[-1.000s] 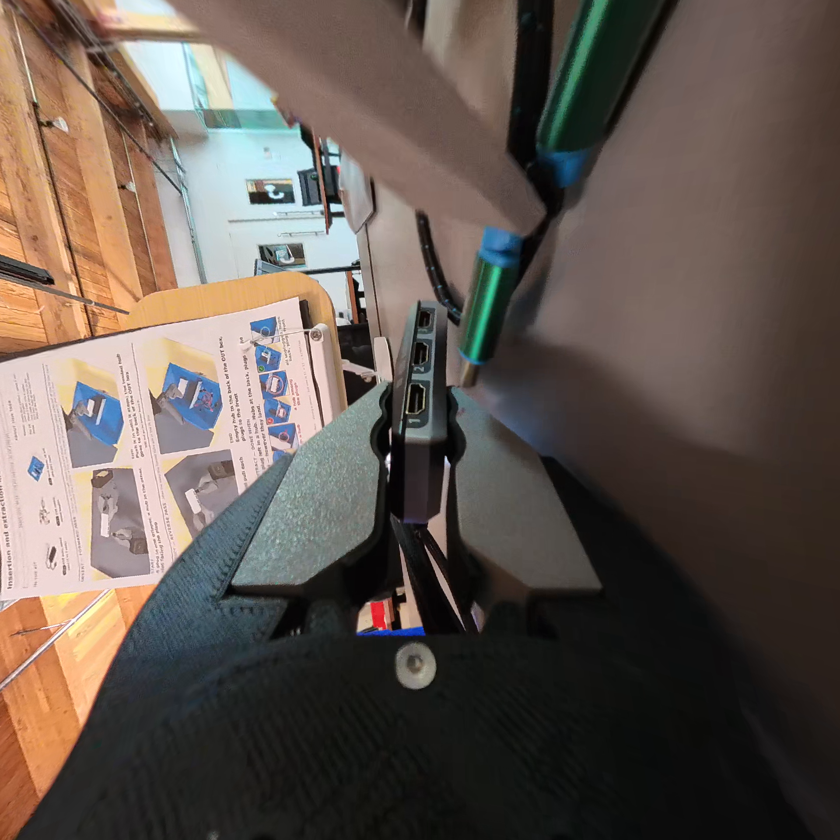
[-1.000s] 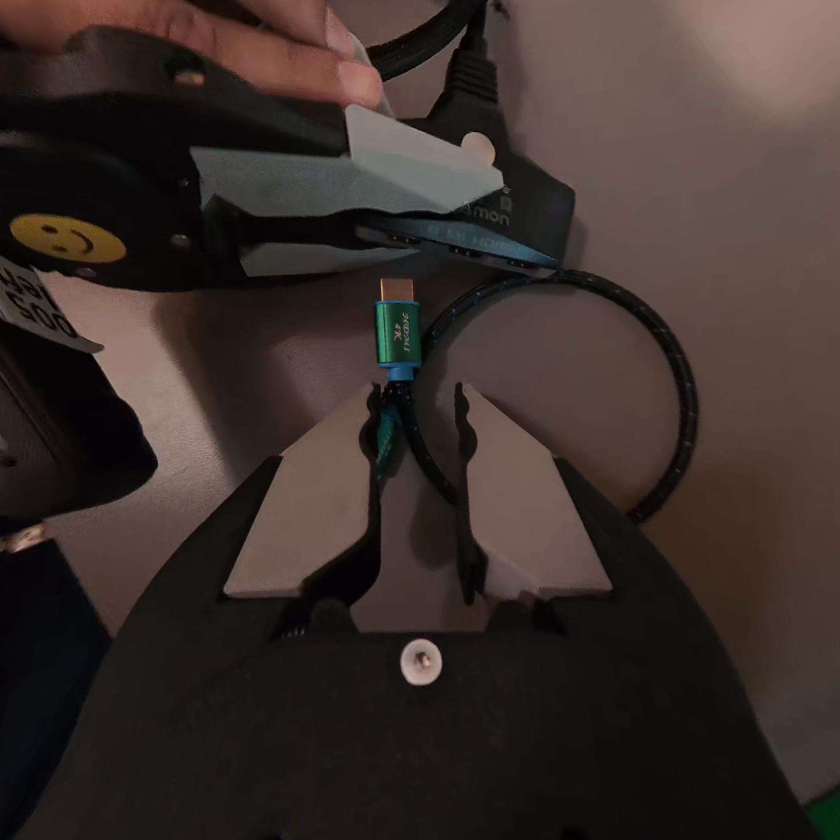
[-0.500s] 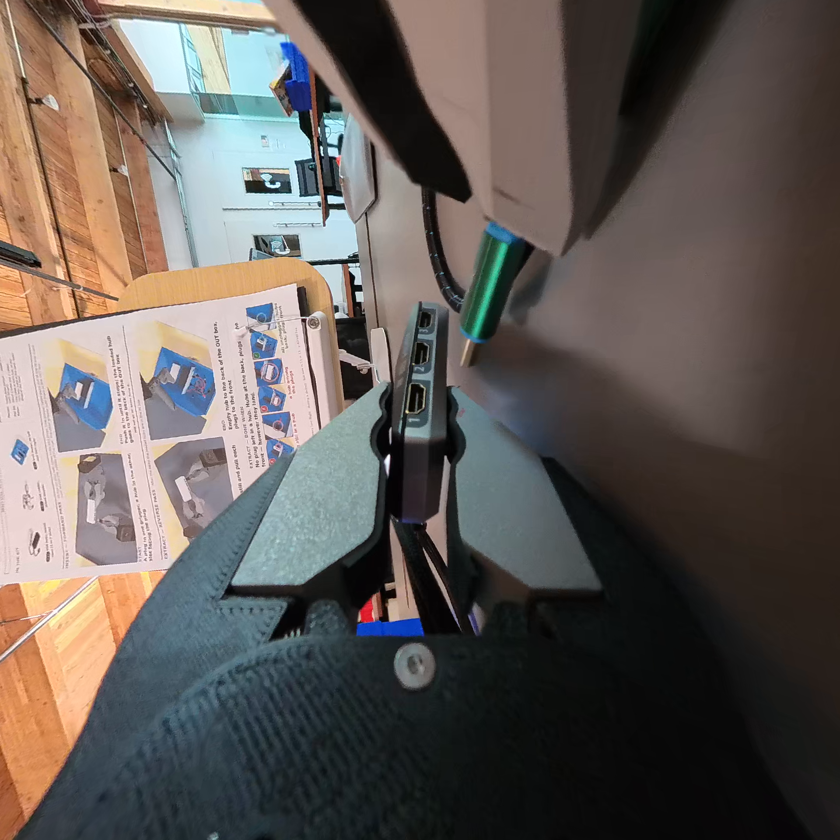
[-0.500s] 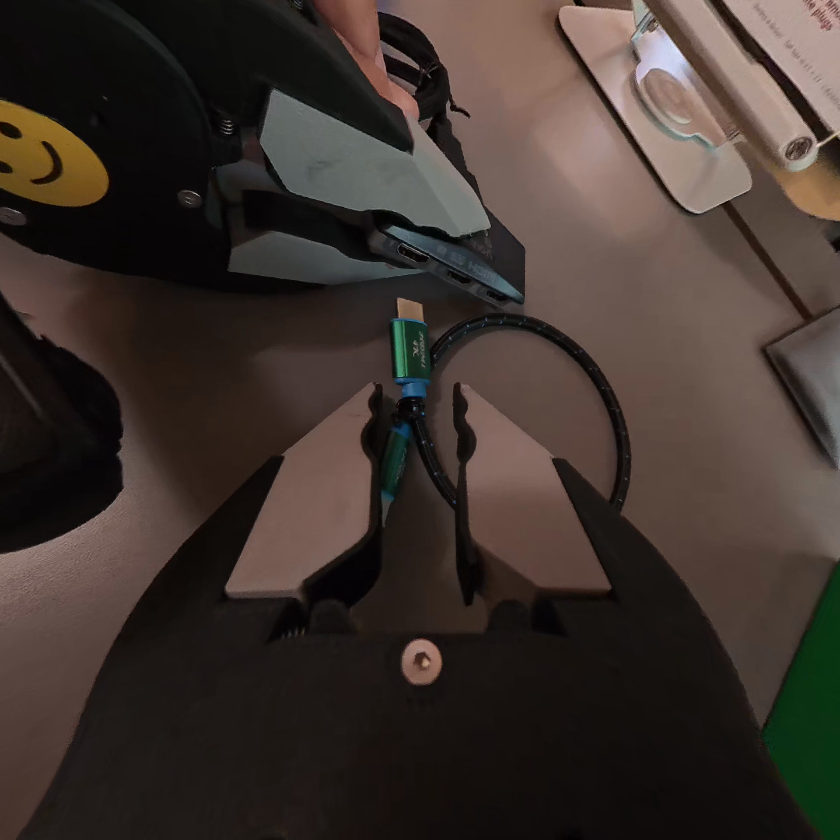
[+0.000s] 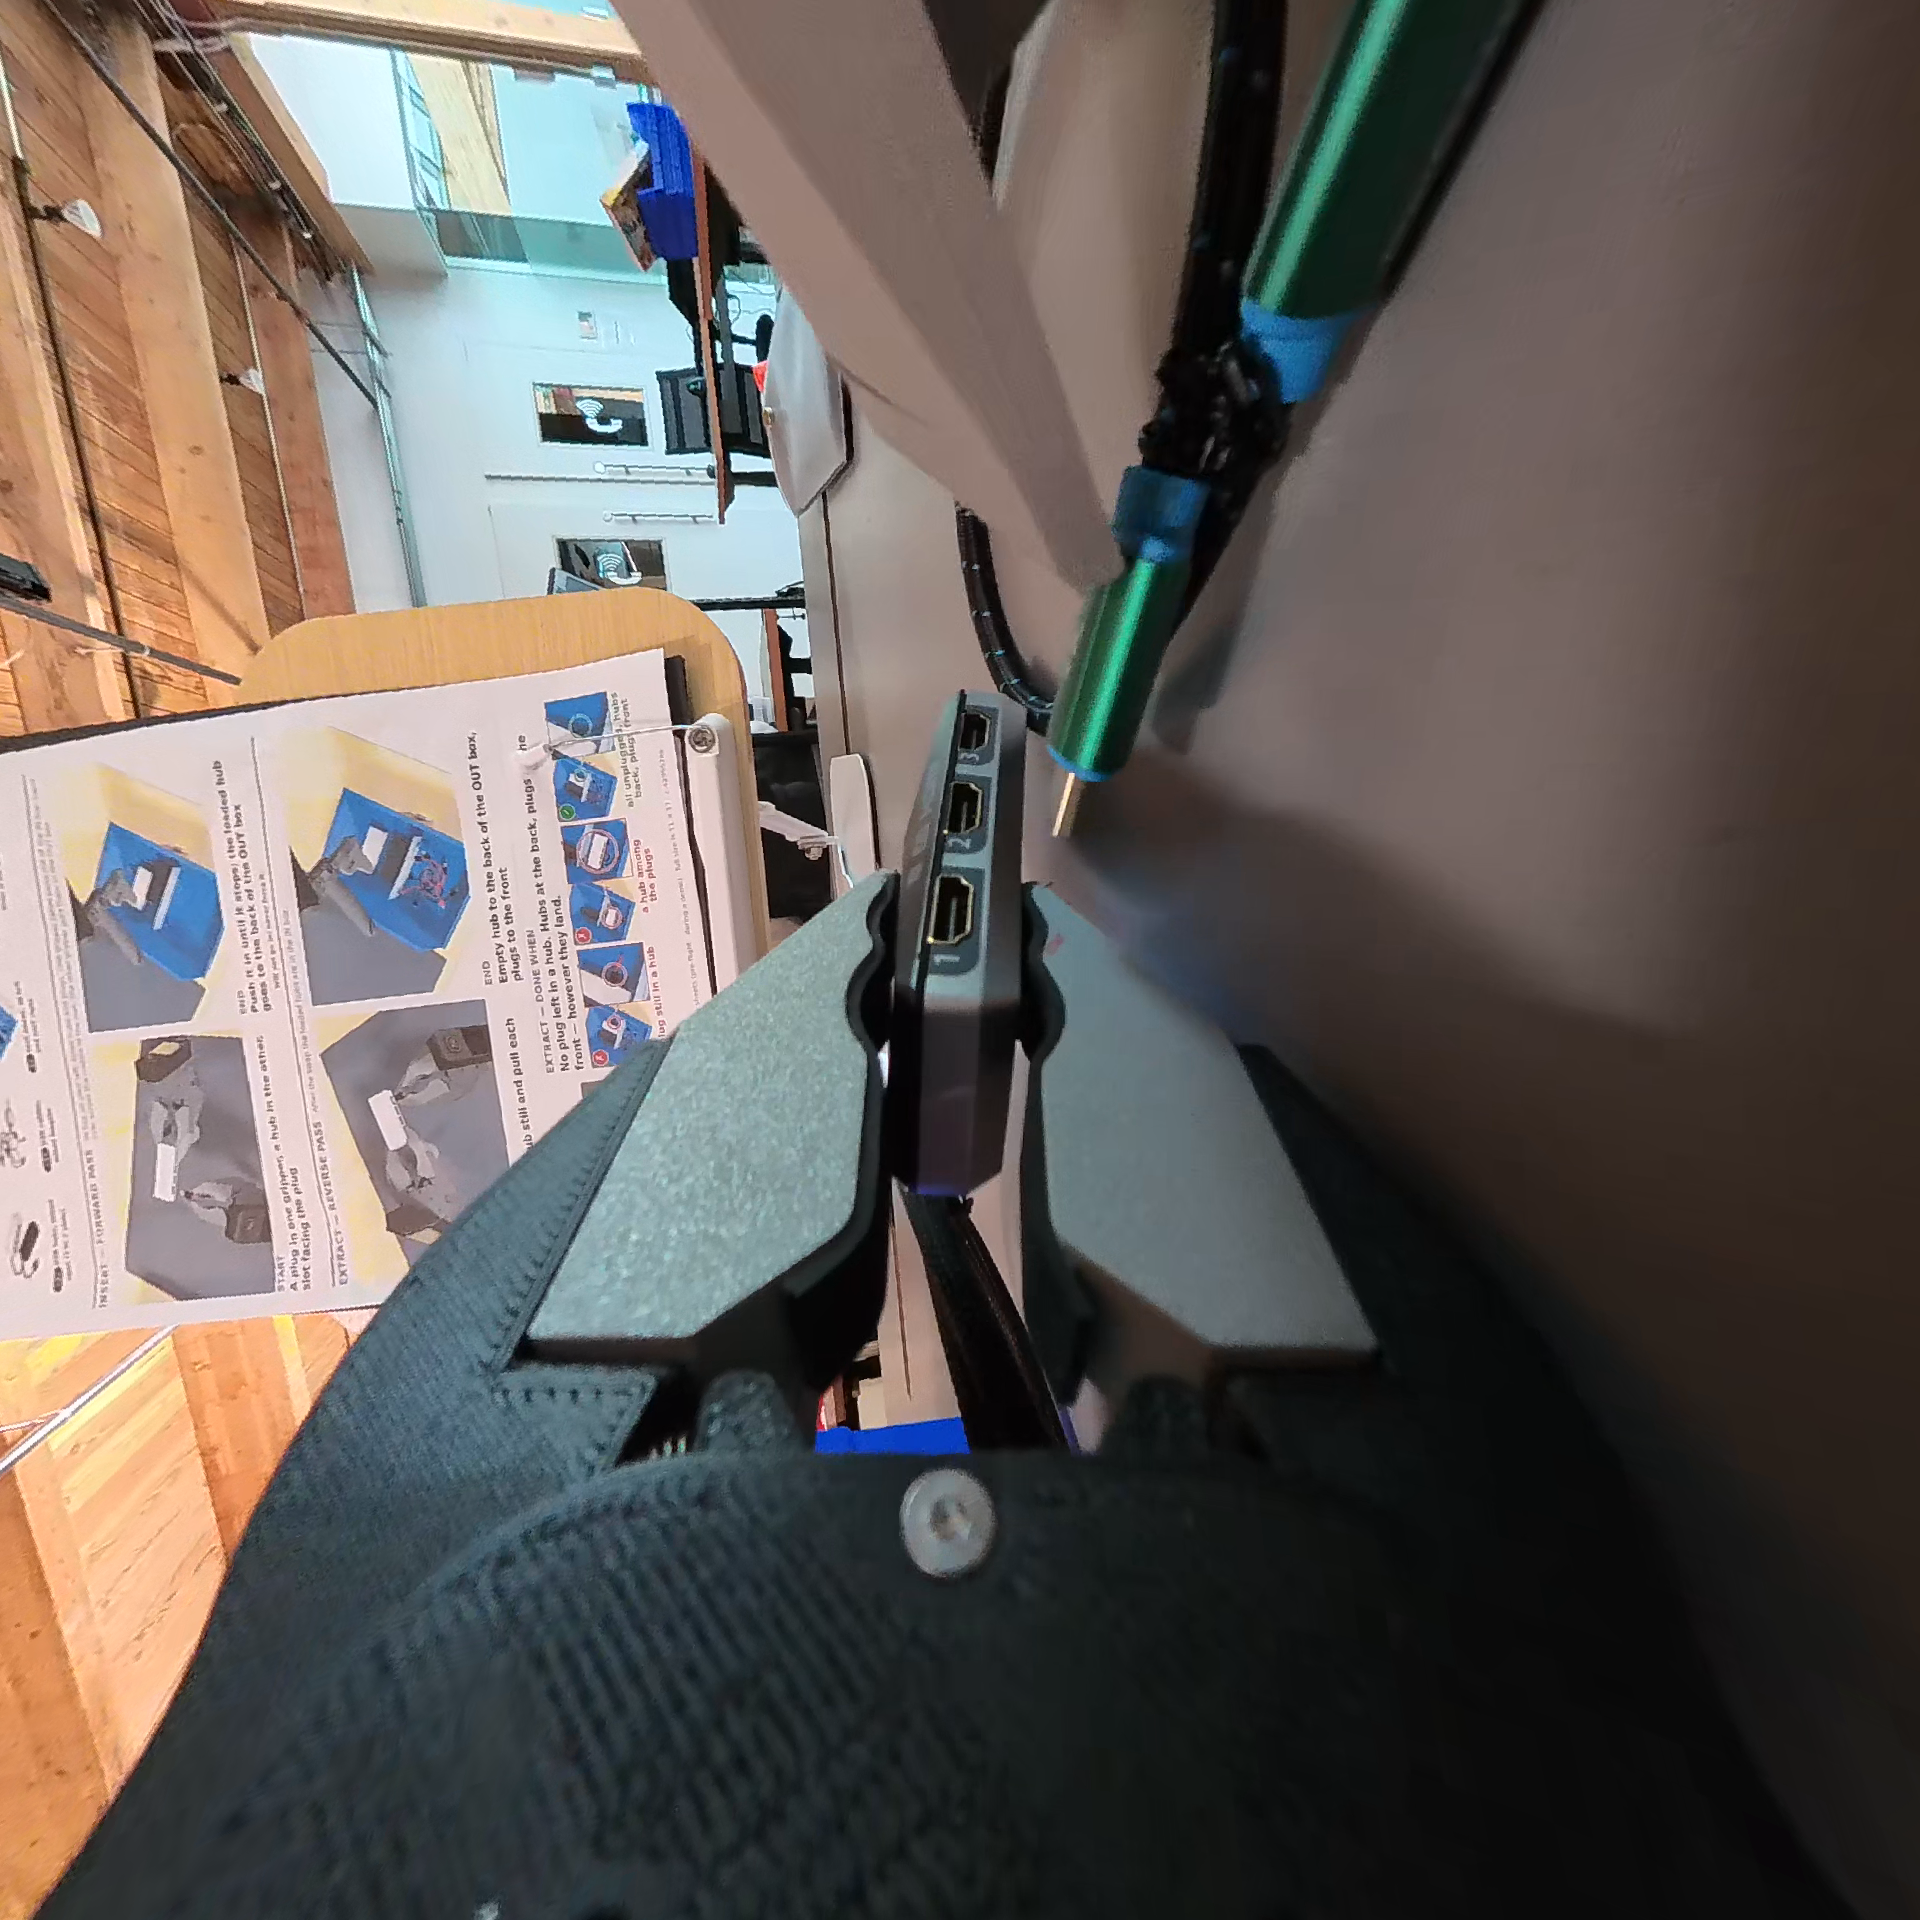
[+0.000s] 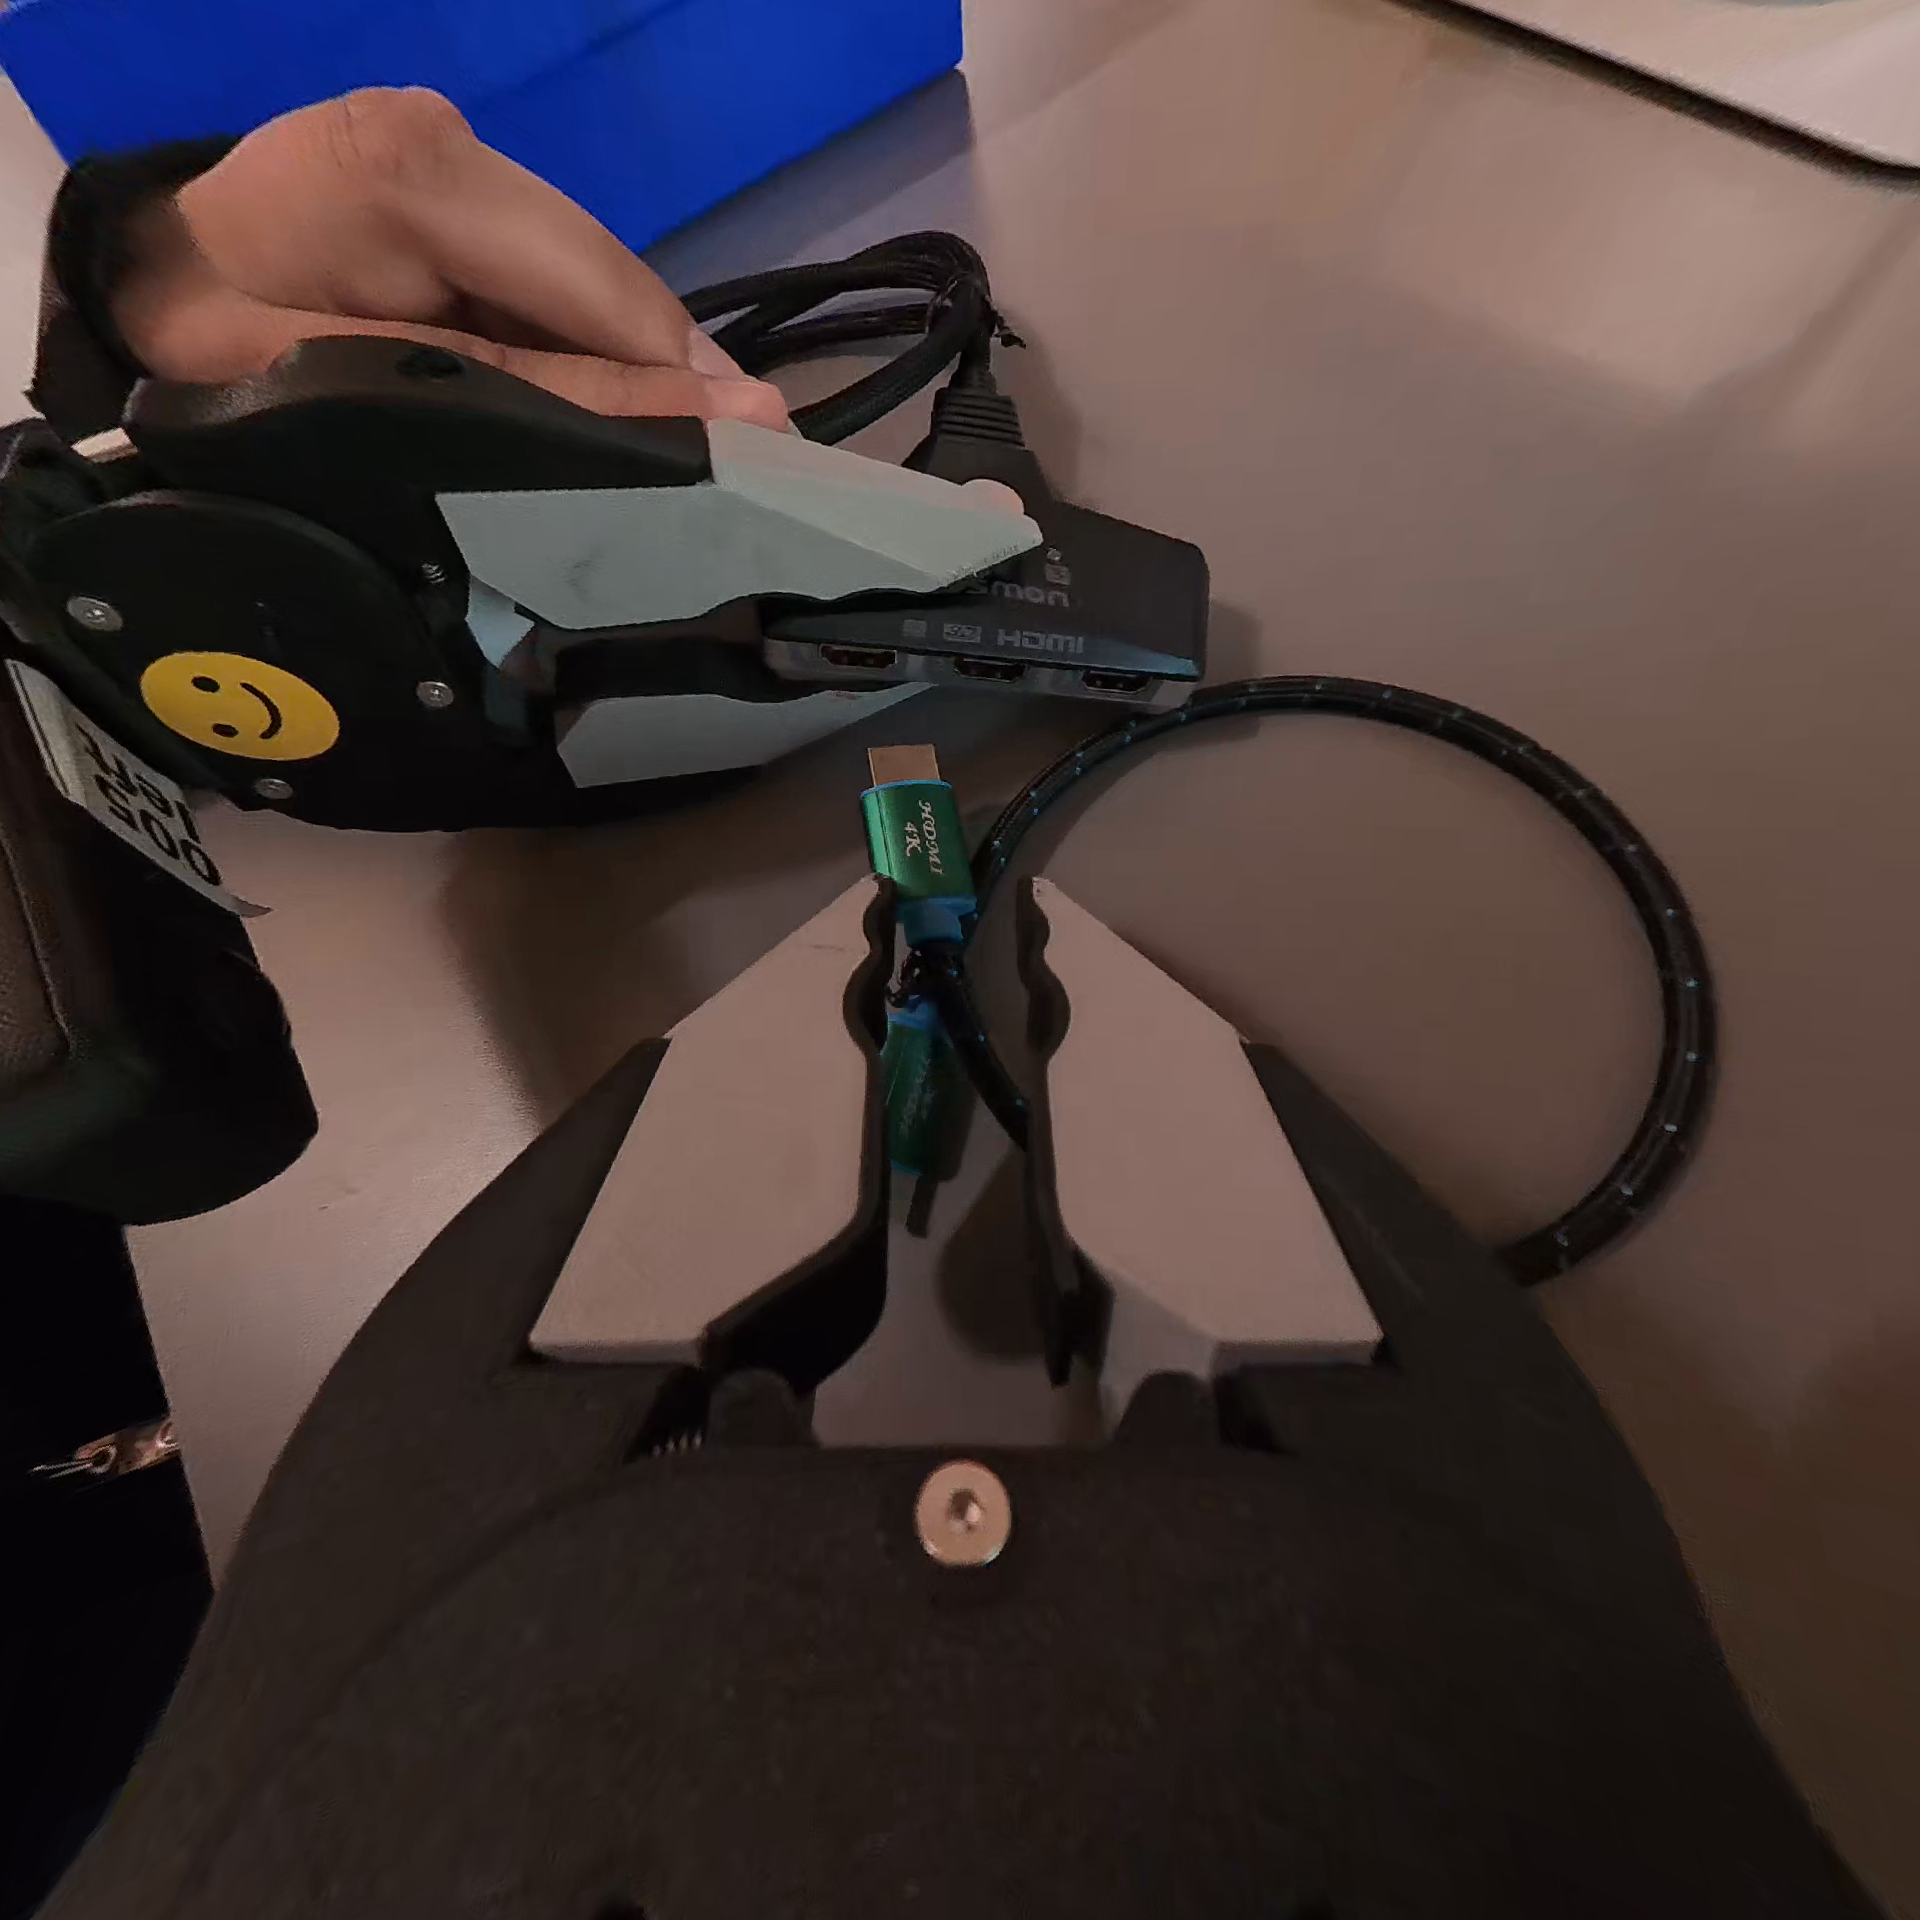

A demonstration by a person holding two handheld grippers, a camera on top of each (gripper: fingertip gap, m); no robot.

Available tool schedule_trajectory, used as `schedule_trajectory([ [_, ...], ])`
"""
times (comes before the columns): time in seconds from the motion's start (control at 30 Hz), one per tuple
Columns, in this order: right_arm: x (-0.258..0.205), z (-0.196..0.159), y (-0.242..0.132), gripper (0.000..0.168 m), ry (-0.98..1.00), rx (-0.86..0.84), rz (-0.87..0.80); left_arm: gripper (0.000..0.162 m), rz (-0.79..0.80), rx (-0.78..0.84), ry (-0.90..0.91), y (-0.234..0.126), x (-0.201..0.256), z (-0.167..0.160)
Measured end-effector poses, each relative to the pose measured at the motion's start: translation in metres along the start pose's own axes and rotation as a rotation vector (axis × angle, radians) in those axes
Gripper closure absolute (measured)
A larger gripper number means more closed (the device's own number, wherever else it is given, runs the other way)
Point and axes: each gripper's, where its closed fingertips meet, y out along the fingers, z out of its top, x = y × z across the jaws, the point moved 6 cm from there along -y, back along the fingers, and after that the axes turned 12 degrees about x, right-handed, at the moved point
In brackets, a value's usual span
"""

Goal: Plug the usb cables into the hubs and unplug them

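Observation:
My left gripper (image 5: 961, 904) is shut on a dark hub (image 5: 966, 821) with three ports along its front edge, held at the end by the first port. In the right wrist view the left gripper (image 6: 935, 634) holds the hub (image 6: 1091, 613) flat and low over the table. My right gripper (image 6: 956, 883) is shut on the braided cable just behind a green plug (image 6: 914, 831). The plug's metal tip points at the hub's ports, a short gap away. A second green plug (image 6: 920, 1101) hangs between my right fingers. The first plug also shows in the left wrist view (image 5: 1107, 675).
The braided cable (image 6: 1621, 883) loops to the right on the grey table (image 6: 1455, 468). The hub's black lead (image 6: 883, 301) runs back toward a blue box (image 6: 520, 104). A hand (image 6: 416, 270) holds the left gripper. A printed sheet (image 5: 312, 987) stands on a holder. Some 7 cm of space lies between my two pairs of fingers.
The right gripper has swung and tilted, so the blue box now shows behind the hub. The green plug stays just short of the ports. The left gripper holds the hub still.

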Motion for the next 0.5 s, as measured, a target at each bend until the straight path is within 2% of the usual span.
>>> schedule_trajectory([
  [0.23,-0.0017,-0.0019,0.0052,0.148,0.067,-0.026,0.096,0.143,-0.001,0.000,-0.005,0.0001,0.0003,0.0001],
  [0.5,-0.0022,-0.0026,0.0080,0.151,0.075,-0.041,0.111,0.144,-0.001,0.000,-0.005,-0.0003,0.0004,0.0000],
])
